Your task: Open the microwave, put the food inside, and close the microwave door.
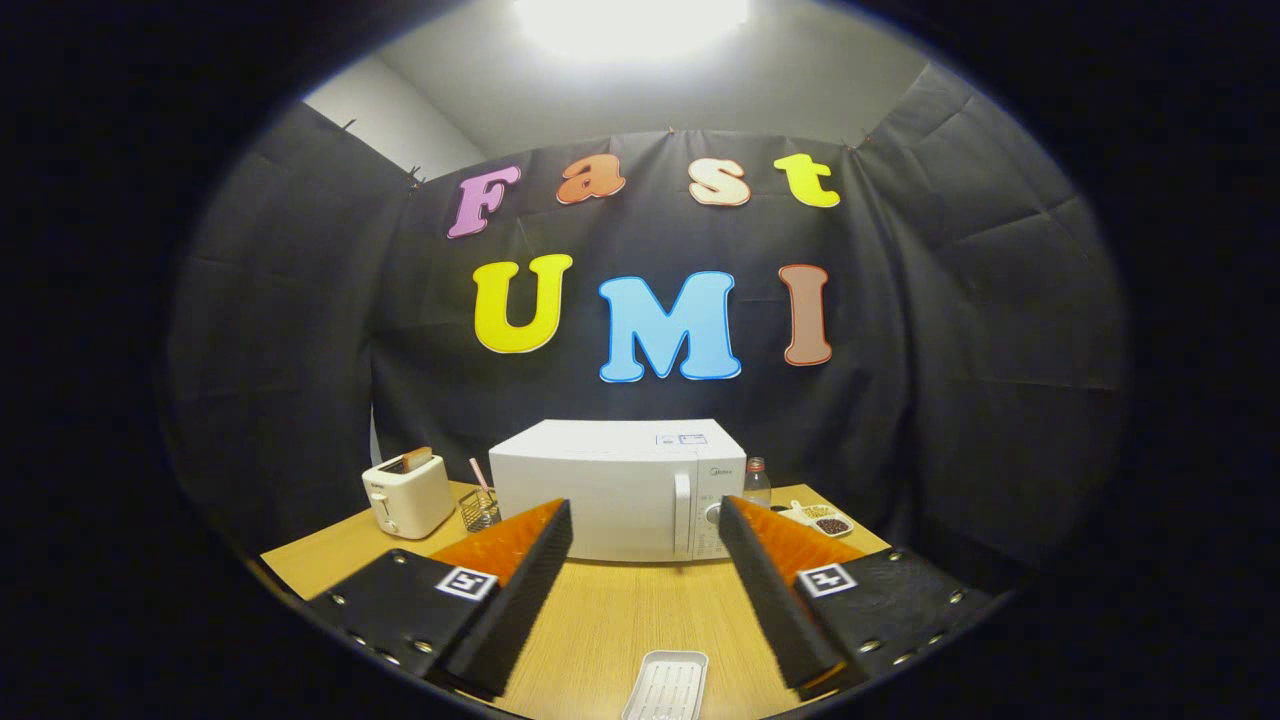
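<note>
Wooden counter (610, 620) carries a shut white microwave (615, 490) beyond the fingers (645, 530), which stand spread wide and hold nothing. Its handle (682, 515) runs upright just ahead of the right finger. A white tray (667, 685) lies between them. Hooking that handle squarely looks the best start.

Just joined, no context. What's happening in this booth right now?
A person holds the tool above a wooden table, fingers spread open and holding nothing. Beyond them sits a white microwave, its door shut. A small white tray lies on the table between the fingers, nearer than the microwave. A toaster stands beside the microwave. Nothing has been grasped yet.
</note>
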A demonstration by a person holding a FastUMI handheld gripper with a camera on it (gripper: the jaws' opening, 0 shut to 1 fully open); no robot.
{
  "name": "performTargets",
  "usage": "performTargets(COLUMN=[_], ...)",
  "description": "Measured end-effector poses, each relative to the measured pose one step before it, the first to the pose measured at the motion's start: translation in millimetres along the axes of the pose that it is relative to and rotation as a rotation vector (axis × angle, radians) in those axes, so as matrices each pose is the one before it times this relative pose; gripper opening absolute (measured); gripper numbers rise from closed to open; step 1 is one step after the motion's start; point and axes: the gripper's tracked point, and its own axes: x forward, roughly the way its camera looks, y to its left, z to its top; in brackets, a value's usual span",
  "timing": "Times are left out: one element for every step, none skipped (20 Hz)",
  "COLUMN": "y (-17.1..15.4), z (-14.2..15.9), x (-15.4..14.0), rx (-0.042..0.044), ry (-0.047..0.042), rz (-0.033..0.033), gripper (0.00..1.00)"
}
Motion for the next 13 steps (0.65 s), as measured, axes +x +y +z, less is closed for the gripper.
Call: performTargets(y=[-2.17, -1.3, -0.93, -1.32, -1.19, -0.87, -0.21, -1.4, 0.57, 0.47, 0.38, 1.19, 0.56], z=[-0.5, 0.1, 0.73, 1.8, 1.98, 1.16, 0.88, 2.01, 0.38, 2.12, 0.94, 2.05, -0.86], x=[-0.35, -1.77, -1.88, -0.64, 0.32, 0.47, 0.48, 0.92, 1.23, 0.97, 0.98, 1.27, 1.26], rx=[0.00367, 0.00032, -0.00189, -0.002, -0.00057, 0.00009, -0.00116, -0.00344, -0.00313, -0.00389, -0.00333, -0.00252, -0.00247], ry=[-0.00227, -0.00073, -0.00579, -0.0076, -0.00665, -0.00298, -0.00623, -0.00328, -0.00421, -0.00547, -0.00203, -0.00313, -0.00005], rz=[-0.0101, -0.00472, -0.00482, -0.0035, -0.0032, -0.00182, -0.00103, -0.00547, 0.0013, -0.00033, 0.0022, 0.00256, 0.00173], gripper=[0.98, 0.96, 0.96, 0.97, 0.97, 0.97, 0.97, 0.96, 0.97, 0.97, 0.97, 0.97, 0.97])
